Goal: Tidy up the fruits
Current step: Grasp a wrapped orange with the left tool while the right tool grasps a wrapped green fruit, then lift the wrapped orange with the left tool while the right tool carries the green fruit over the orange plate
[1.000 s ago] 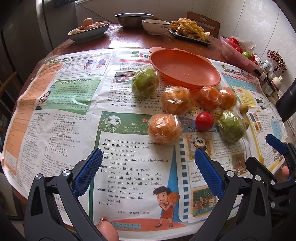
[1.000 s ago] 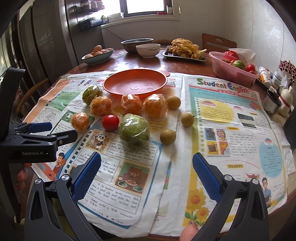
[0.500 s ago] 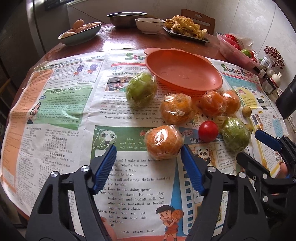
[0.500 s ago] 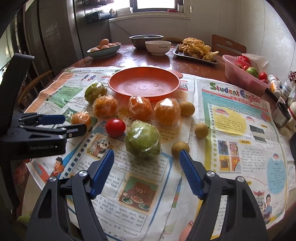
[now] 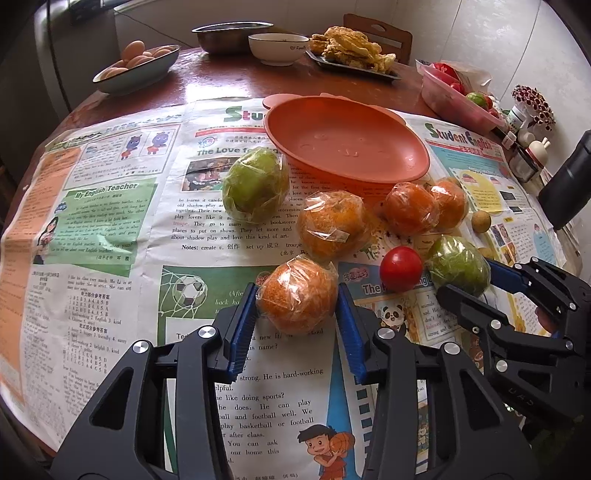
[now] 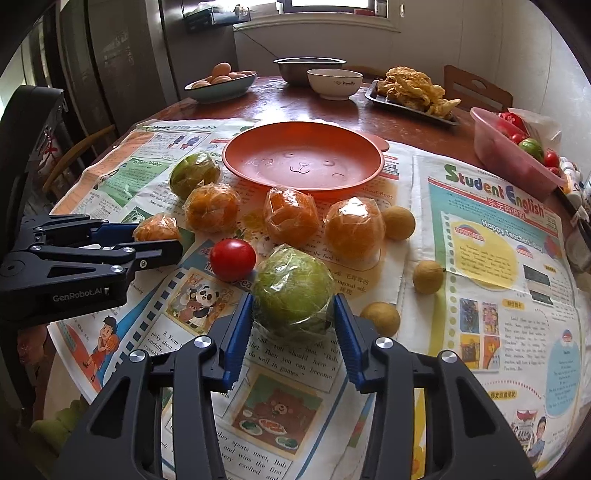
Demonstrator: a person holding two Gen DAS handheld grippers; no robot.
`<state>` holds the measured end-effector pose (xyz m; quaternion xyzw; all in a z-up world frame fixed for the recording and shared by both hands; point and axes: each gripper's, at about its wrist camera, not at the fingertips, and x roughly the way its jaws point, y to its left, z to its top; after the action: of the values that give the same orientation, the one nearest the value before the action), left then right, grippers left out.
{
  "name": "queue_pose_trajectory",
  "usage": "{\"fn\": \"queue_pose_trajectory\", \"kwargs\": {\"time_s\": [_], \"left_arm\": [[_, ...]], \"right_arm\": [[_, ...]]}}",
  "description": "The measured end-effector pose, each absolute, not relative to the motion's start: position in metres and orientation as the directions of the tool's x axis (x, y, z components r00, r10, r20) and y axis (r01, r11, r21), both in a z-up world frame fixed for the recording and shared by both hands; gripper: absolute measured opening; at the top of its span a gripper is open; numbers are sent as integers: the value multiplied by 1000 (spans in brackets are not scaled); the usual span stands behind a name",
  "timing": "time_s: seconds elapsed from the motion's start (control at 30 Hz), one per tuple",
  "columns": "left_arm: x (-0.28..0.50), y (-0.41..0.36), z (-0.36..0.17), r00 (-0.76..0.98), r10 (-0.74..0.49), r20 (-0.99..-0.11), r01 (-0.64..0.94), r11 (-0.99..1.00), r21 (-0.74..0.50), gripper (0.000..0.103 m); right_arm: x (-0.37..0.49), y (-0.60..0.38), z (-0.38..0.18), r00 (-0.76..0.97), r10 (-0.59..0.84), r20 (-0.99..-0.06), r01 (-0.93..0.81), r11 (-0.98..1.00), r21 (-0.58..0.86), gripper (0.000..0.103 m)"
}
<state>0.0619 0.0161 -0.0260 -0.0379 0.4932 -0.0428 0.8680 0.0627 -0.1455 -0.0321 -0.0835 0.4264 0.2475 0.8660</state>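
Note:
Plastic-wrapped fruits lie on newspaper in front of an empty orange plate [image 5: 347, 147]. My left gripper [image 5: 296, 295] has the nearest wrapped orange [image 5: 295, 280] between its blue pads; the jaws are closing and both pads touch the wrap. My right gripper [image 6: 293, 301] is closing the same way on a wrapped green fruit [image 6: 291, 284], pads against its sides. Both fruits rest on the paper. A red tomato [image 6: 232, 258] sits between the two held fruits. Another green fruit [image 5: 255, 184] and three more wrapped oranges [image 5: 332, 221] lie nearer the plate.
Three small brown fruits [image 6: 427, 277] lie loose to the right. At the back of the table stand a bowl of eggs [image 5: 136, 68], a metal bowl [image 5: 232, 35], a white bowl [image 5: 279, 48] and a tray of fried food [image 5: 354, 55]. A pink tub [image 5: 458, 99] and small bottles line the right edge.
Both grippers moved forward and slightly down onto their fruits. Their jaws went from wide open to narrowed against the wrapped orange and the wrapped green fruit.

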Motion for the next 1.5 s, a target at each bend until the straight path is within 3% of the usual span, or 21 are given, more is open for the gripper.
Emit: {"fn": "queue_pose_trajectory", "kwargs": {"time_s": [0.8,1.5], "left_arm": [[74,22,12,543,-142,-828,62,990,-129,31],[187,10,17,499,-158,-852,117,987,-114,31]], "right_arm": [[74,-166,-3,519,447,-729,-499,851,167,41],[146,-156,7,524,425,-738,-538,837,101,42]]}}
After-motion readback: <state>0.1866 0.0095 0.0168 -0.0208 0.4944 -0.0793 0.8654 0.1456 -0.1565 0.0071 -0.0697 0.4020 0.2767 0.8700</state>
